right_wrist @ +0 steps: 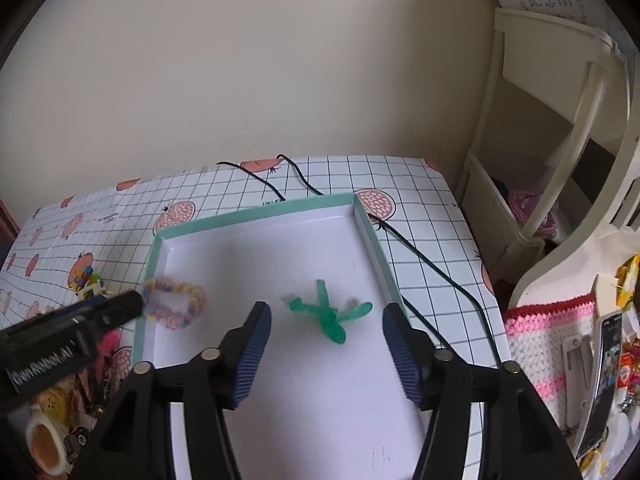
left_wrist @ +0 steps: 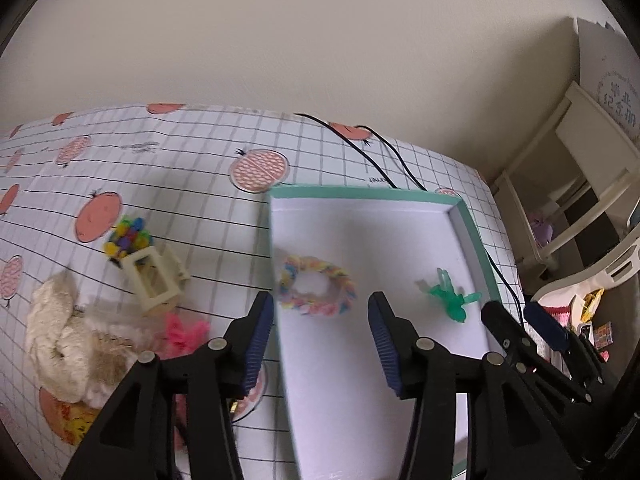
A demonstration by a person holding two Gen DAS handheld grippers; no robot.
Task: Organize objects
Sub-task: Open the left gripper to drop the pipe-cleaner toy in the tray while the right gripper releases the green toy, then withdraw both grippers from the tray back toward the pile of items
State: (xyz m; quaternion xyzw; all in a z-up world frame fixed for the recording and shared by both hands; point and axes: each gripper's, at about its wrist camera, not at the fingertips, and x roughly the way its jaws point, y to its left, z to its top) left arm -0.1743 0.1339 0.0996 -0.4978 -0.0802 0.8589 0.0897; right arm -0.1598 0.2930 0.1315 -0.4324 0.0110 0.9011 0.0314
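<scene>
Both tongs [left_wrist: 322,320] [right_wrist: 326,330] agape, empty; scrunchie [left_wrist: 317,290], green clip [right_wrist: 330,312] inside tray [left_wrist: 474,236].

White lettering, partly blurred, is printed along the side of the left gripper [right_wrist: 72,344] in the right wrist view; it seems to end in "Robot.AI", with the first letters not legible. Chinese characters are printed on a white board [left_wrist: 612,80] leaning above the shelf; they are too blurred to be read. Small print on the tablecloth [left_wrist: 140,146] cannot be read.
</scene>
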